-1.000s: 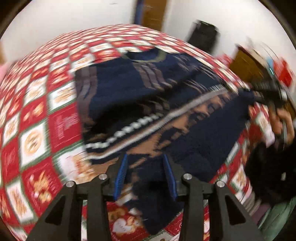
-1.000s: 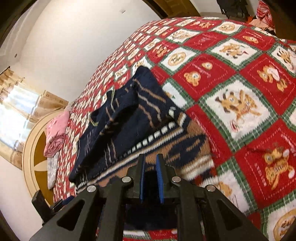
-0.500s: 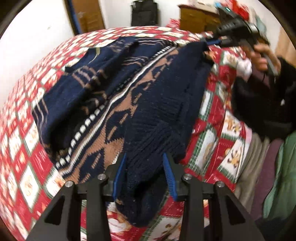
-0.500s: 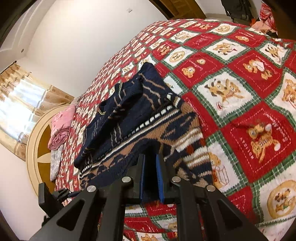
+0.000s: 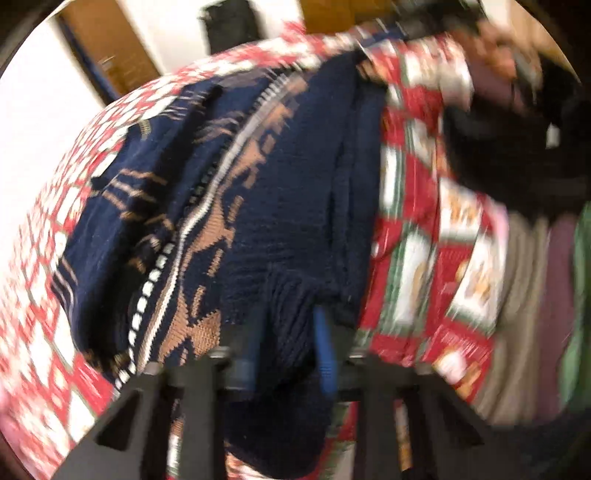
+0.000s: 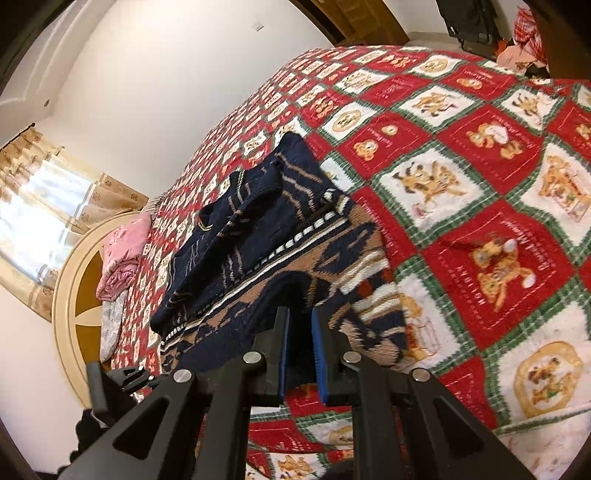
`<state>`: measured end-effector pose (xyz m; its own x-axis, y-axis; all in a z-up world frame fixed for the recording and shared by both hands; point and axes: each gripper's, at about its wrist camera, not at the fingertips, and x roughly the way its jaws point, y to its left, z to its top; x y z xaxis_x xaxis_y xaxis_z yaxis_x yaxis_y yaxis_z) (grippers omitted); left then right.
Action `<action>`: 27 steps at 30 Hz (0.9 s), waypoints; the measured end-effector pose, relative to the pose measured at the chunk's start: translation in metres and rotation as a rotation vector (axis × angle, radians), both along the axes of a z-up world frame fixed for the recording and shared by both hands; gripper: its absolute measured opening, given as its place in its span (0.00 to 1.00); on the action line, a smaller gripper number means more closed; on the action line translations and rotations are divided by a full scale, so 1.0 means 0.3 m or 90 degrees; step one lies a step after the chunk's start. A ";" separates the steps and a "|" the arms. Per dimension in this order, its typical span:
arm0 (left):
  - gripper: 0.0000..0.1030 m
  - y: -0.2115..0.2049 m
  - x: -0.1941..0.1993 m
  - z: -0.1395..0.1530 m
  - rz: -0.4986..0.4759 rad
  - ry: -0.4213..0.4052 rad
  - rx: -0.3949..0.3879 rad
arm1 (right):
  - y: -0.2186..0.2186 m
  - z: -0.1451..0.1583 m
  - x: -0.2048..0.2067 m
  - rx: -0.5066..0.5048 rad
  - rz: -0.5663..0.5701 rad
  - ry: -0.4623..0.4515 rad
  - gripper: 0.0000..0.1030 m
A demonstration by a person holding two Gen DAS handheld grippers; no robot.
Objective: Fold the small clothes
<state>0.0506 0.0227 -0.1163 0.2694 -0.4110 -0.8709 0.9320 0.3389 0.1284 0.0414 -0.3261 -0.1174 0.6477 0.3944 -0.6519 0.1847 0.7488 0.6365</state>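
Observation:
A navy knitted sweater (image 5: 280, 192) with tan and white pattern bands lies on the red, white and green blanket (image 6: 480, 155), its upper part folded over. In the blurred left wrist view, my left gripper (image 5: 290, 332) is closing its jaws, and the ribbed navy hem fills the gap between the blue pads. At the other near corner of the sweater (image 6: 258, 236), my right gripper (image 6: 301, 332) is shut on the dark edge and holds it slightly raised. The left gripper's body (image 6: 122, 376) shows at the lower left of the right wrist view.
A pink folded cloth (image 6: 122, 251) lies by the round cream headboard (image 6: 74, 295) under a curtained window (image 6: 48, 192). A black bag (image 6: 469, 18) stands past the bed's far end. A person's dark clothing (image 5: 509, 147) is close beside the bed edge.
The left gripper's pads have drawn together on the ribbed hem, and its view has rolled and shifted. The right gripper has drawn back a little, still holding its corner.

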 end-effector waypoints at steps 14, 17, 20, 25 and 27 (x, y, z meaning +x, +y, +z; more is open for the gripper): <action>0.15 0.352 0.297 0.080 0.474 0.175 -0.400 | 0.049 0.038 0.053 -0.230 0.125 -0.005 0.36; 0.13 0.341 0.296 0.053 0.479 0.165 -0.366 | 0.119 0.024 0.048 -0.308 0.200 -0.003 0.36; 0.13 0.302 0.234 0.066 0.386 0.147 -0.330 | 0.174 0.003 0.056 -0.393 0.254 0.005 0.37; 0.23 0.201 0.122 0.098 0.211 0.049 -0.182 | 0.269 -0.070 0.150 -0.492 0.369 0.035 0.37; 0.34 0.167 0.112 0.085 0.155 0.050 -0.139 | 0.317 -0.087 0.196 -0.512 0.424 0.032 0.37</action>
